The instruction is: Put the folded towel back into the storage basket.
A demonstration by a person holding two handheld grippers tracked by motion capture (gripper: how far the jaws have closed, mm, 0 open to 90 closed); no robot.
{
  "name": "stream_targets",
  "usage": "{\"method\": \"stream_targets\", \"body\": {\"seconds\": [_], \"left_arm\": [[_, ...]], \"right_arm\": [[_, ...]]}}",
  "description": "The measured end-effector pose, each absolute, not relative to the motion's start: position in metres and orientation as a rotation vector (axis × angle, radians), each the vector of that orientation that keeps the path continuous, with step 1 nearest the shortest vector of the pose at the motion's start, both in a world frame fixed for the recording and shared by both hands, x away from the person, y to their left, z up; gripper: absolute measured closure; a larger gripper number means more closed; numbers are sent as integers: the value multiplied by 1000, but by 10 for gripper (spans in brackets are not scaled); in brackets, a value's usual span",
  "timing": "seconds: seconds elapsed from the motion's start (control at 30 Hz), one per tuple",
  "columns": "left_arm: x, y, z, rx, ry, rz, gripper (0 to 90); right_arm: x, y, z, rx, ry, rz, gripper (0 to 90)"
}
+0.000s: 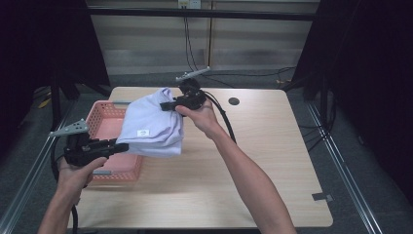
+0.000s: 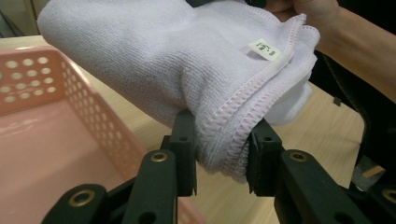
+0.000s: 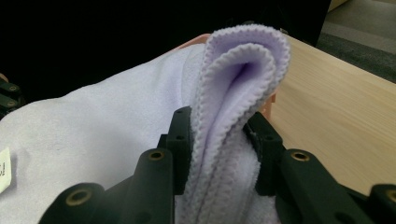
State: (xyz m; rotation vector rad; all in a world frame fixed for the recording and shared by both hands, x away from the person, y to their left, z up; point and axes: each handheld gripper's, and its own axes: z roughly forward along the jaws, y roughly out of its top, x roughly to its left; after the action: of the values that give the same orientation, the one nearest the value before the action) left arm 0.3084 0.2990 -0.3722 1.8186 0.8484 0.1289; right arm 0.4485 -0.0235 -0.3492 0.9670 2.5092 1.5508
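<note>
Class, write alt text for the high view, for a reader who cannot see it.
A person holds a folded lilac towel stretched between the left gripper and the right gripper, both shut on its edges, above a pink perforated basket. The basket sits at the left of a light wooden table.

Light wood-grain table (image 1: 263, 161) with rounded corners, a dark round cable port (image 1: 234, 101) near the far edge. Grey floor (image 1: 375, 161) on both sides, crossed by metal rails (image 1: 341, 161) (one left, one right). Pale panelled wall (image 1: 243, 44) at the far end, black cables (image 1: 187, 39) hanging down it. Black curtains (image 1: 370, 58) left and right. Dim, even lighting.
</note>
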Motion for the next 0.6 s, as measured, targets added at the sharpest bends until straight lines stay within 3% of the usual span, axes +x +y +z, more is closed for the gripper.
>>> {"method": "stream_targets", "body": {"seconds": [0.6], "left_arm": [[303, 363, -374, 1786, 988, 173, 686]], "right_arm": [[455, 49, -351, 961, 2534, 1523, 670]]}}
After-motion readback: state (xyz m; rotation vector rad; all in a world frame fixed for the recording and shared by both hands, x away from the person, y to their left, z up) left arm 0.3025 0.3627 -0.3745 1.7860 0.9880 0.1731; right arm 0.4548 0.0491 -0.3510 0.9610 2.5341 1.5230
